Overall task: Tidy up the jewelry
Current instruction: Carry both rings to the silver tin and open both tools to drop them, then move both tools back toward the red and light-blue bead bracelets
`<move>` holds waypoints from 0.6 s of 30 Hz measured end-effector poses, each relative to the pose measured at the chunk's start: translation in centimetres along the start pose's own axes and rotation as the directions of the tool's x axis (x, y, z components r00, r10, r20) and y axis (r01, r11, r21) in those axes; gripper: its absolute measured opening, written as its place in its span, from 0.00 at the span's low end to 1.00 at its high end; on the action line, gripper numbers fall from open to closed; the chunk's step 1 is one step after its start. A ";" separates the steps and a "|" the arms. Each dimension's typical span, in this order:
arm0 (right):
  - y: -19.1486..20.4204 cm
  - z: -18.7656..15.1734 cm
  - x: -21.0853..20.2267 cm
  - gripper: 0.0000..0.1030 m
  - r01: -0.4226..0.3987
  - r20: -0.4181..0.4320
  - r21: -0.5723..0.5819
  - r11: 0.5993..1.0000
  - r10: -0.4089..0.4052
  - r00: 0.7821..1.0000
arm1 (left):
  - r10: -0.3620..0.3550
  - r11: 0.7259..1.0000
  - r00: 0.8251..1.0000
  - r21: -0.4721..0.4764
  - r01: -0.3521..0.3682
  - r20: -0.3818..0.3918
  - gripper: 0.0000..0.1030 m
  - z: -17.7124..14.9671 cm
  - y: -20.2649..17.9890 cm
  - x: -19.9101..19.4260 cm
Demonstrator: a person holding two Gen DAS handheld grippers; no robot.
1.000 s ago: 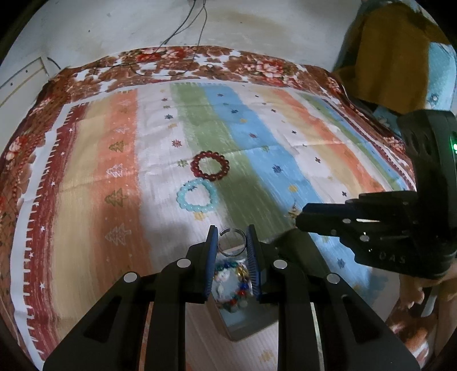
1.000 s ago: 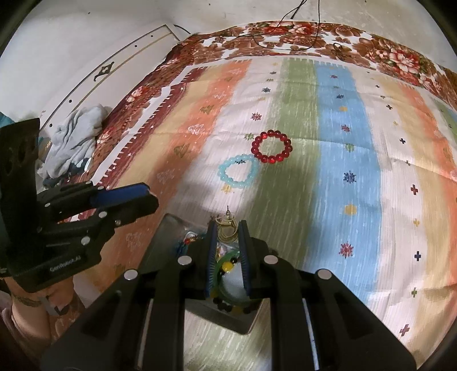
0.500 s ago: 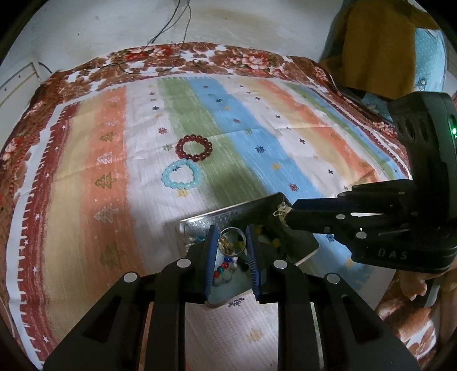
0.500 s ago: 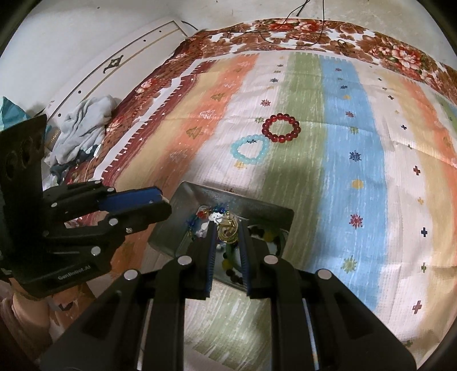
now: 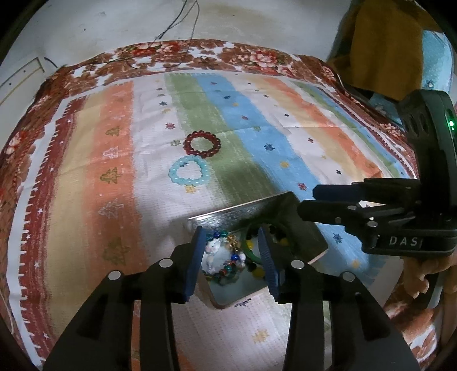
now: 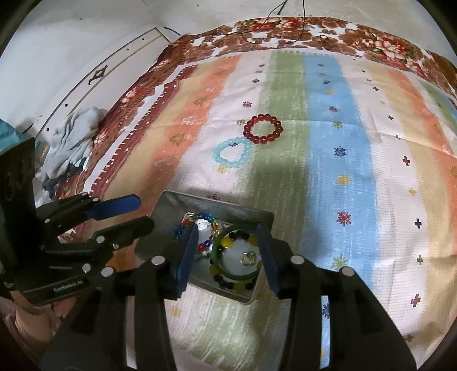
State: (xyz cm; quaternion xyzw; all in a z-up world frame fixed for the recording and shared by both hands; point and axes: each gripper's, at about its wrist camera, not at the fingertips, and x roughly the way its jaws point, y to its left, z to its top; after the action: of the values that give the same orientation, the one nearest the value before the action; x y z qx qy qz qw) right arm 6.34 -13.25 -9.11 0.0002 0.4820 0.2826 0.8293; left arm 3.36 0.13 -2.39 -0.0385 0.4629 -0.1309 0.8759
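An open metal tin (image 5: 237,209) (image 6: 217,201) on the striped cloth holds beaded bracelets, a green bangle (image 6: 237,254) and small glittering pieces (image 6: 248,258). My left gripper (image 5: 230,229) hangs just above the tin's left half. Its jaws are opening and nothing is between the blue pads. My right gripper (image 6: 227,228) hovers over the bangle, its jaws also opening with nothing between them. Each gripper shows in the other's view: the right gripper (image 5: 307,199) and the left gripper (image 6: 146,211). Farther out lie a red bead bracelet (image 5: 202,145) (image 6: 262,129) and a pale blue bead bracelet (image 5: 189,171) (image 6: 232,151), side by side.
The striped cloth (image 6: 342,142) has a floral border. A crumpled grey rag (image 6: 71,137) lies off its left edge. A mustard-coloured fabric (image 5: 385,42) hangs at the far right. Black cables (image 5: 177,20) run over the far floor. A hand (image 5: 420,274) grips the right tool.
Half a second ago the left jaws pinched a silver ring and the right jaws a small gold piece over the tin. Both jaws have spread apart and those pieces have left them.
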 end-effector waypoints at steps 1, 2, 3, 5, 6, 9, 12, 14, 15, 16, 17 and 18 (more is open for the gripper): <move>-0.1 0.1 0.1 0.43 0.002 0.000 0.003 1.000 -0.002 1.000 | 0.003 1.000 1.000 -0.005 -0.003 -0.002 0.39 0.1 0.3 0.1; -0.1 0.1 0.1 0.43 0.002 0.000 0.003 1.000 -0.002 1.000 | 0.009 1.000 1.000 -0.013 -0.009 -0.003 0.40 0.2 0.6 0.1; -0.2 0.2 0.2 0.43 0.002 -0.001 0.003 1.000 -0.002 1.000 | 0.013 1.000 1.000 -0.018 -0.013 -0.003 0.40 0.3 0.9 0.2; -0.3 0.4 0.2 0.43 0.007 0.003 0.007 1.000 -0.007 1.000 | 0.023 0.999 1.000 -0.032 -0.023 -0.004 0.41 0.6 1.5 0.3; -0.4 0.5 0.3 0.43 0.010 0.005 0.009 1.000 -0.010 1.000 | 0.028 0.999 1.000 -0.037 -0.028 -0.005 0.41 0.7 1.8 0.4; -0.6 1.0 0.5 0.43 0.017 0.006 0.019 1.000 -0.018 1.000 | 0.043 0.998 0.999 -0.053 -0.043 -0.013 0.41 1.3 2.7 0.8; -0.9 1.6 0.8 0.43 0.026 0.004 0.024 0.999 -0.026 1.000 | 0.058 0.997 0.998 -0.057 -0.060 -0.024 0.41 1.8 3.4 1.4; -1.1 2.1 1.1 0.43 0.037 0.005 0.023 0.999 -0.037 0.999 | 0.067 0.996 0.997 -0.058 -0.069 -0.032 0.41 2.2 3.7 1.8; -1.2 2.3 1.3 0.43 0.040 0.003 0.021 0.999 -0.040 0.999 | 0.065 0.996 0.997 -0.052 -0.068 -0.044 0.43 2.5 3.8 2.2; -1.4 2.7 1.5 0.43 0.045 0.003 0.024 0.999 -0.045 0.999 | 0.063 0.997 0.997 -0.037 -0.065 -0.052 0.44 2.8 3.8 2.6; -1.6 2.9 1.7 0.43 0.048 0.004 0.029 0.998 -0.048 0.999 | 0.067 0.997 0.996 -0.028 -0.069 -0.052 0.45 3.0 3.8 2.8; -1.7 3.1 1.8 0.43 0.050 0.002 0.034 0.998 -0.050 0.999 | 0.079 0.997 0.996 -0.022 -0.080 -0.053 0.45 3.3 3.9 3.1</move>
State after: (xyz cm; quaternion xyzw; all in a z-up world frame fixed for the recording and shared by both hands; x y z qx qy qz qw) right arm 10.29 -13.03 -9.40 0.0025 0.4854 0.2538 0.8366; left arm 8.47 2.87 -3.68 -0.0275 0.4881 -0.0914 0.8676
